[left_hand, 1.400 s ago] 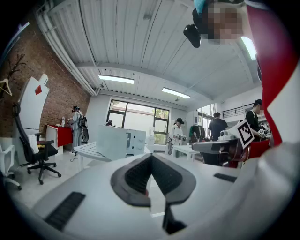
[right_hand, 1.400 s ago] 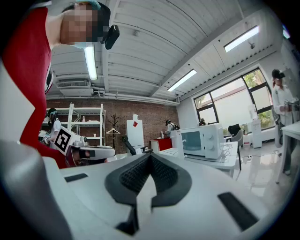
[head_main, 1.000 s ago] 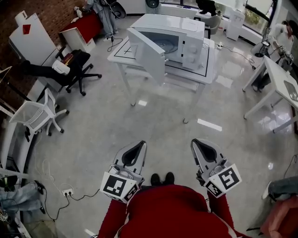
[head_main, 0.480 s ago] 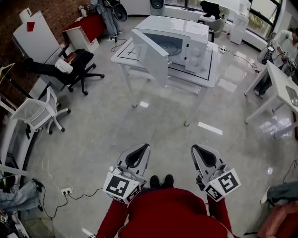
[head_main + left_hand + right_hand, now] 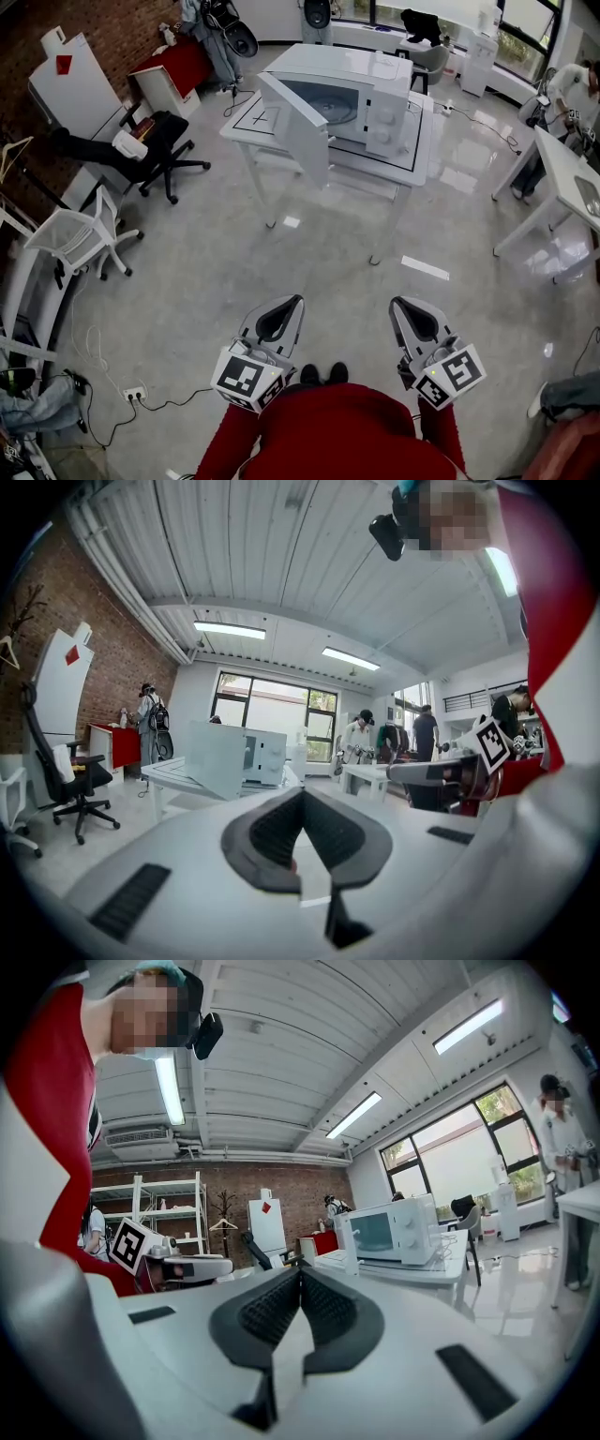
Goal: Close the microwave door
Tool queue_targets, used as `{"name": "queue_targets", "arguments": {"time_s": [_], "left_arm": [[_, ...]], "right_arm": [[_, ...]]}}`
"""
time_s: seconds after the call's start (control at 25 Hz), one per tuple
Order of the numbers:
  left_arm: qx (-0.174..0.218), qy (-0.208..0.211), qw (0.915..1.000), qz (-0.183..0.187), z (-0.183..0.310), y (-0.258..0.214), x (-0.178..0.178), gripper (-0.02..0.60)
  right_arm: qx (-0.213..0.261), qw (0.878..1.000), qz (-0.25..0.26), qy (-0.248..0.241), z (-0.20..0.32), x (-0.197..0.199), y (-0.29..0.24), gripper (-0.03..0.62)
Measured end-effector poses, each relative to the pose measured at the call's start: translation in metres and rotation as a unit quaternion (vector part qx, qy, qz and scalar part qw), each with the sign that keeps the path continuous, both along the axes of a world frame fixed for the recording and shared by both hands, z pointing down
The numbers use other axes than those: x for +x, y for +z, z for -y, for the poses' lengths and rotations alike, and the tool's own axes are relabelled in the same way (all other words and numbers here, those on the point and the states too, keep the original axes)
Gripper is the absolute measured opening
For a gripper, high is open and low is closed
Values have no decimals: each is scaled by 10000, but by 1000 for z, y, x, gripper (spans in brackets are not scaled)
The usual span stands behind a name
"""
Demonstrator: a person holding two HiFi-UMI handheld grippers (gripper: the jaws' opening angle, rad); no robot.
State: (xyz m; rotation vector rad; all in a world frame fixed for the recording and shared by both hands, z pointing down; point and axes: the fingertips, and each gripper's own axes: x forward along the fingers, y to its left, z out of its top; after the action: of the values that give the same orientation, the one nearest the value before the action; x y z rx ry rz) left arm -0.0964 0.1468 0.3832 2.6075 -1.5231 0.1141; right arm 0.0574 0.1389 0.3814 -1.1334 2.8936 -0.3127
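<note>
Currently, you stand on the floor (image 5: 328, 244) well apart from the microwave (image 5: 352, 89), which sits on the white counter (image 5: 246, 120) at the top of the head view. Its door (image 5: 298, 120) stands wide open, hinged at the left side of the cabinet and projecting past the near edge of the counter toward you, so the cavity is exposed. The control panel (image 5: 384, 112) with two knobs occupies the right part of the front. Neither gripper touches the microwave or the counter. The left gripper (image 5: 284, 309) has its jaws fully closed, the pads meeting at the tips, with nothing between them. The right gripper (image 5: 409, 311) is in the same condition: jaws together, nothing held. Both grippers point forward toward the counter, side by side and apart, with your shoes (image 5: 319, 373) between and below them. Each carries a marker cube (image 5: 246, 378) at its rear end. In the left gripper view the microwave and open door appear far off, left of the jaw line; in the right gripper view the microwave appears right of the jaw line, with the door seen edge-on at its left. A black chair (image 5: 141, 150) stands left of the counter, and a white chair (image 5: 80, 234) stands nearer you on the same side. A power strip (image 5: 134, 392) with a cable lies on the floor at the lower left.
</note>
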Motion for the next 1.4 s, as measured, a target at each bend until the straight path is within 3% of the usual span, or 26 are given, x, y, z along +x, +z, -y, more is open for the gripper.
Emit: {"name": "queue_targets", "arguments": {"time_s": [0.28,0.64,0.96,1.4], "left_arm": [[104,-217,9997,82,17,-8,14,10],[331,-395,9986,93,24,-21,24,9],[232,-533,9983,26,41,-20,19,9],[265,-789,9965,116,131,-21,-7,12]], "right_arm": [[238,9996,-167,30,14,18,-8,14],[344,9993,36,126,21,31,-17,14],[330,9994,58,30,31,28,-18,14],[354,9992,-57,157,96,21,-18,14]]}}
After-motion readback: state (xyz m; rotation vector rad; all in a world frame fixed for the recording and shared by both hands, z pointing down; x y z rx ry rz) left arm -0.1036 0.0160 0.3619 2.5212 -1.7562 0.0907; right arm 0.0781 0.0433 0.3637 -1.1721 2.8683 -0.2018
